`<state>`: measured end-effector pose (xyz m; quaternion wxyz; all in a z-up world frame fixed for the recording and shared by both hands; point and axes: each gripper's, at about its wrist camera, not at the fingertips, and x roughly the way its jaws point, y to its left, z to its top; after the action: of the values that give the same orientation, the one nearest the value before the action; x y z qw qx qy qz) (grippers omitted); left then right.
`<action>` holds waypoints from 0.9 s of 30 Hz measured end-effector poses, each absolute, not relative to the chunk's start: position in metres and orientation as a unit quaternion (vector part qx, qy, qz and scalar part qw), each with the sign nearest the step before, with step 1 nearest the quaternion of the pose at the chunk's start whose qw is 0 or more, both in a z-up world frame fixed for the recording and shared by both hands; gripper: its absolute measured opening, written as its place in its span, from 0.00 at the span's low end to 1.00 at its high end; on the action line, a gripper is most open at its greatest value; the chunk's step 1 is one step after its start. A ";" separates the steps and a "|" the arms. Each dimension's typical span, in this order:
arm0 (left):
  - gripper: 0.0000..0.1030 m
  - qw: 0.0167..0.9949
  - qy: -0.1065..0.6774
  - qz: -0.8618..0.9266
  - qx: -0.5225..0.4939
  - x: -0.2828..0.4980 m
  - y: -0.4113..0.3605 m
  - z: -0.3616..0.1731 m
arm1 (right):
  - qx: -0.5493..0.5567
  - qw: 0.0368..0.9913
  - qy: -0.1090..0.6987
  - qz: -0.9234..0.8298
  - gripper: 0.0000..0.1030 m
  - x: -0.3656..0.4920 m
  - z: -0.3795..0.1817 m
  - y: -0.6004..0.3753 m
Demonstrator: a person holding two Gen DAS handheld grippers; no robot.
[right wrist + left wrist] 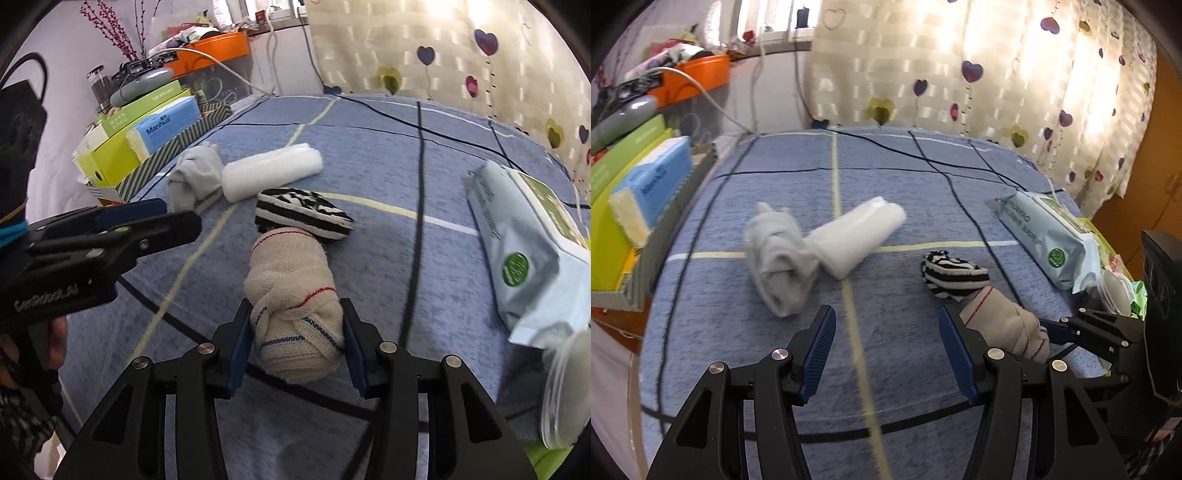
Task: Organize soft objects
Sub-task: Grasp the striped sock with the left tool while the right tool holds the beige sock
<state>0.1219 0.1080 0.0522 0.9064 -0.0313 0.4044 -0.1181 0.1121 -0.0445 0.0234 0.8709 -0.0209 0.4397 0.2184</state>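
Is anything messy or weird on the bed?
Nothing looks spilled or broken. The rolled socks just lie scattered at different angles: the grey roll and white roll touch, the striped one sits apart, and the right gripper is clamped on the beige roll.

The left claw and the right claw are both black plastic with long arms that have holes cut in them. Each has ribbed blue pads and round silver screws. One claw has grey letters on its side.
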 end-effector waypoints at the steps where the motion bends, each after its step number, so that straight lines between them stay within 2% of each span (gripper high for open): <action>1: 0.56 0.905 0.406 -0.124 -0.030 0.124 0.103 0.051 | -0.018 0.870 0.441 0.217 0.44 0.112 0.023 -0.048; 8: 0.56 0.894 0.416 -0.162 -0.038 0.139 0.077 0.046 | -0.013 0.871 0.446 0.206 0.44 0.102 0.024 -0.063; 27: 0.56 0.881 0.448 -0.153 0.021 0.171 0.043 0.018 | -0.018 0.881 0.439 0.174 0.44 0.098 0.024 -0.078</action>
<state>0.1708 0.0435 0.0185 0.8808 0.0207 0.4475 -0.1531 0.0984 -0.0779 0.0237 0.8813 -0.0180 0.4392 0.1736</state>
